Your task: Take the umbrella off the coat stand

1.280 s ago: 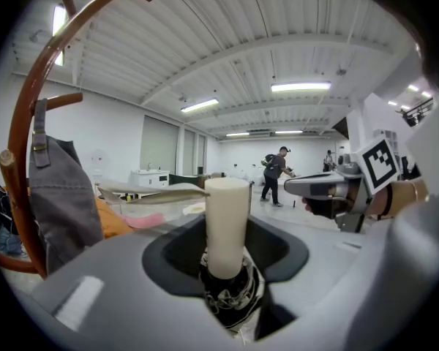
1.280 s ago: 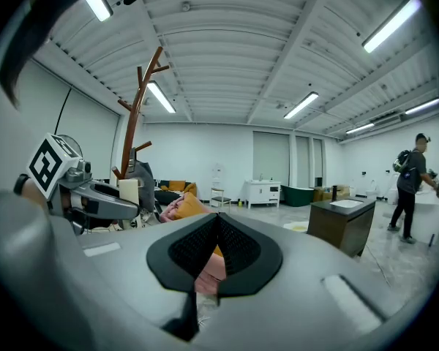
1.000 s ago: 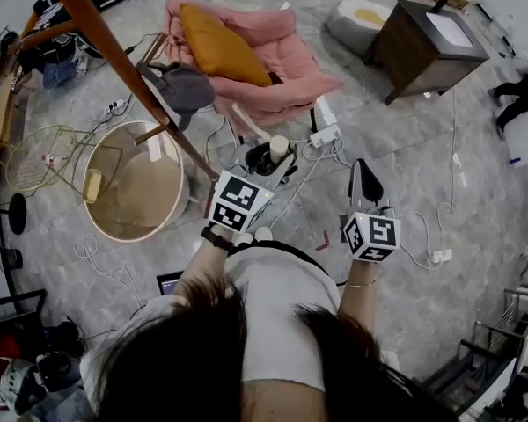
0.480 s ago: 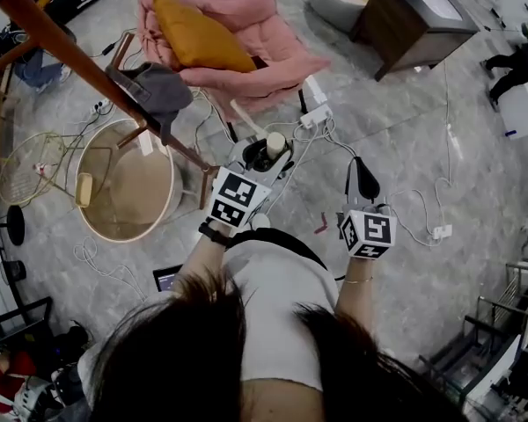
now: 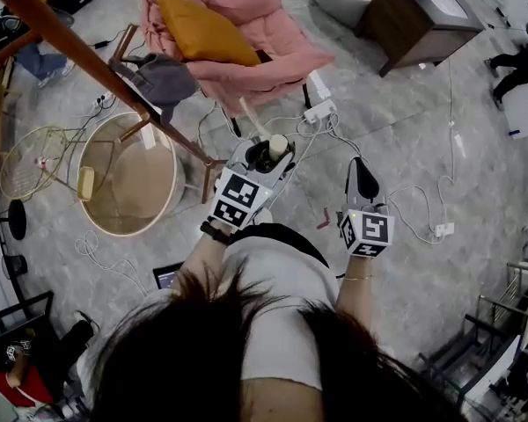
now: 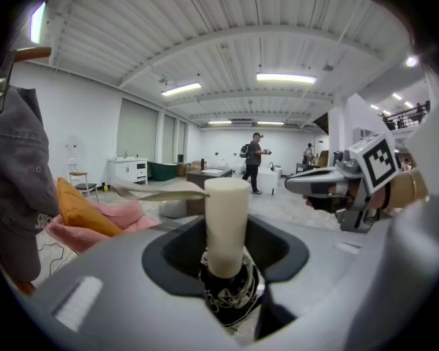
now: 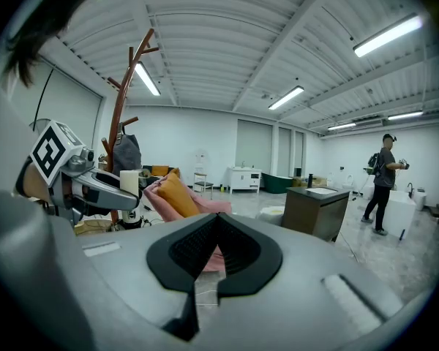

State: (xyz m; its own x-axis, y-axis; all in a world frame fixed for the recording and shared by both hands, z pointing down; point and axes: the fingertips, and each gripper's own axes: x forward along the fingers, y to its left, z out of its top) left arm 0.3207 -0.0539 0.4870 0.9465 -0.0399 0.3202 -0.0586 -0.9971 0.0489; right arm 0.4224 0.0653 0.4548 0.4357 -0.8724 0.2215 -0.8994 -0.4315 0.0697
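— Where is the umbrella (image 6: 225, 297) sitting right now?

— You are holding it in your left gripper (image 5: 266, 156). The jaws are standing partway apart and pressing on the patterned, folded canopy just under the cream handle (image 6: 226, 221), which is pointing upright. It looks to be hanging free of the coat stand (image 5: 97, 55), which is running off toward ten o'clock from that gripper in the head view.

— And my other hand?

— Your right gripper (image 5: 363, 181) is riding at three o'clock of the left one, jaws pressed together on nothing.

— What should I be watching?

— I'd say you are nearly done. The tan strap (image 6: 161, 194) is trailing toward nine o'clock in the left gripper view, the side where the grey cap (image 6: 14, 189) is hanging. So be drawing the umbrella away from the stand, toward four o'clock in the head view, and gripping firmly so the fabric is not slipping.
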